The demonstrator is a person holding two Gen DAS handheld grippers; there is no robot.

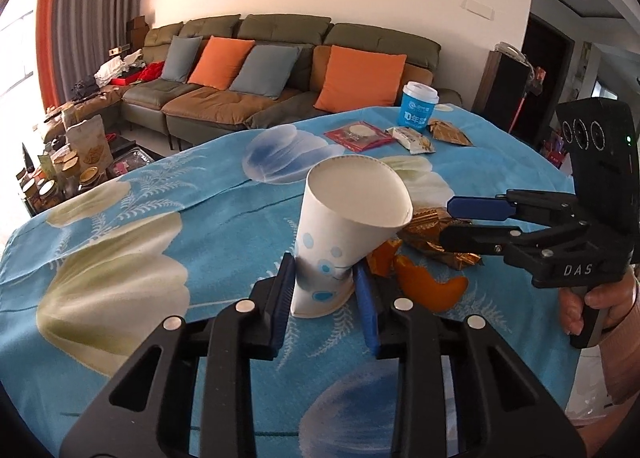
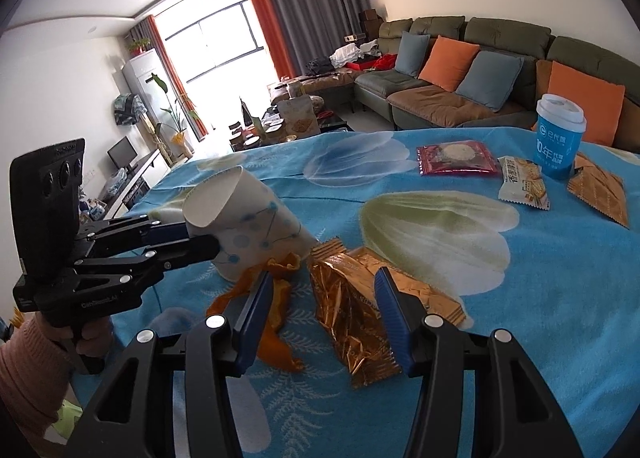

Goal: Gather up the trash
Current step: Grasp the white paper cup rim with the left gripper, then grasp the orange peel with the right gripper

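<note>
Left gripper (image 1: 324, 290) jaws pinch the paper cup (image 1: 340, 234), squashing its base. Right gripper (image 2: 324, 298) jaws straddle the gold wrapper (image 2: 352, 310), unclenched. Next, probably: close and lift.

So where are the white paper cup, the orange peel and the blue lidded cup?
White paper cup (image 1: 340, 234), left wrist view, on its side wall.
Orange peel (image 1: 430, 288), left wrist view, on its curved outside.
Blue lidded cup (image 2: 558, 141), right wrist view, on its printed wall.

right tongs (image 2: 326, 300): apart, over gold wrapper (image 2: 352, 322) | left tongs (image 2: 200, 240): clamping paper cup (image 2: 248, 217)
</note>
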